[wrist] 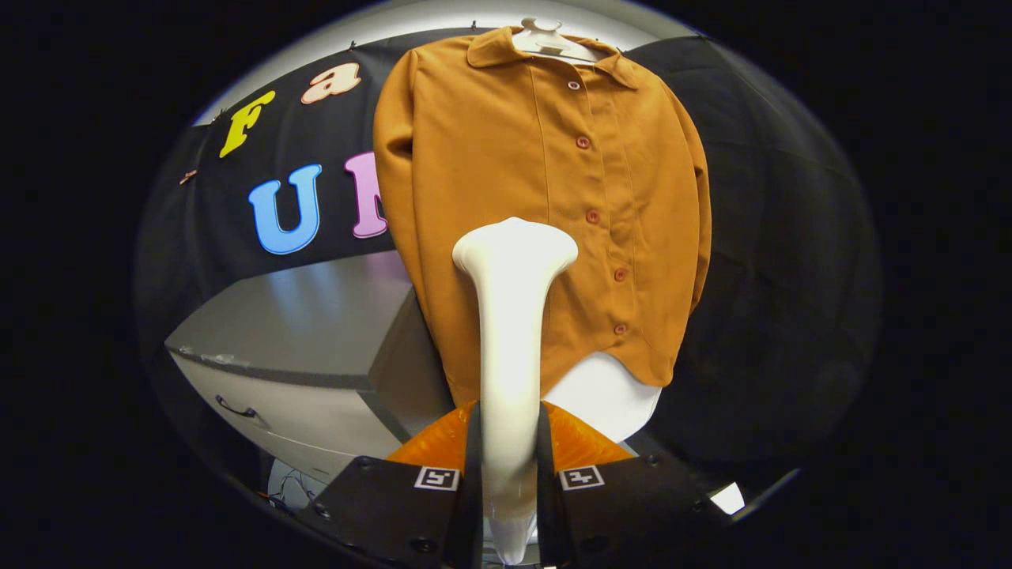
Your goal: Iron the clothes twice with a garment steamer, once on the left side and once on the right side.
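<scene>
The tongs point(510, 442) at the bottom centre are nearly closed, both fingers clenched on the handle of one white steamer point(512, 316). The steamer rises straight up between them, flaring to a wide head at mid-frame. Its lower end is cut off beneath the fingers.

One brown shirt point(545, 205) hangs in the upper centre on one pale hanger point(547, 39), with five buttons visible down its front. The steamer head sits in front of the shirt's lower left part; whether it touches the cloth cannot be told. The steamer hides part of the shirt's hem. A white shape point(609, 395) shows below the hem, too hidden to identify.

In the lower left stands one grey cabinet point(300, 348) with one drawer handle point(235, 409) visible, its base cut off.
</scene>
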`<state>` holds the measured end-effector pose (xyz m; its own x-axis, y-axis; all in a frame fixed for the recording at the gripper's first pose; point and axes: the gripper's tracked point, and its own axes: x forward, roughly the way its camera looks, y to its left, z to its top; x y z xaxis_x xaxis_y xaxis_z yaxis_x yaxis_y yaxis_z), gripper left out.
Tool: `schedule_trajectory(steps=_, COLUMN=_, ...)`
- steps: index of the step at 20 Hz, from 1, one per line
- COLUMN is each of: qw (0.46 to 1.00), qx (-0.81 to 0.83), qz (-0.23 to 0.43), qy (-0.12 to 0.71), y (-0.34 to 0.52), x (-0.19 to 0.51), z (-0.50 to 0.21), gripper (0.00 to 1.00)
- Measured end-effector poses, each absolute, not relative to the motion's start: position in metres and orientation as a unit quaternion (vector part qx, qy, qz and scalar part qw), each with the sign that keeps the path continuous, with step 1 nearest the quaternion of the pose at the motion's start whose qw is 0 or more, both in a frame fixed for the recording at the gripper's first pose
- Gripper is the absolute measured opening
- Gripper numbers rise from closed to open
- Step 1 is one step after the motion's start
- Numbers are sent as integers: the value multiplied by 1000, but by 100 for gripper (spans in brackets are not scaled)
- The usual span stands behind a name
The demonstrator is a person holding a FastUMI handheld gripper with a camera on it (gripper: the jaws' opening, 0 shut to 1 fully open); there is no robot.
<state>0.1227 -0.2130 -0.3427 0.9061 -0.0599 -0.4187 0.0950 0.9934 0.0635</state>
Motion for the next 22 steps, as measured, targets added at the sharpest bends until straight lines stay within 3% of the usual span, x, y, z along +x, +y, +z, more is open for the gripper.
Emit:
schedule_trajectory(steps=9, qw=963, qx=52, qz=-49, qy=260, y=-228, x=76, z=-391, gripper=31)
schedule_trajectory(steps=16, qw=972, qx=70, qz=-39, qy=222, y=-238, x=47, z=-342, gripper=31)
schedule_trajectory(steps=22, qw=989, qx=55, qz=-36, qy=132, y=-253, x=45, z=-250, gripper=31)
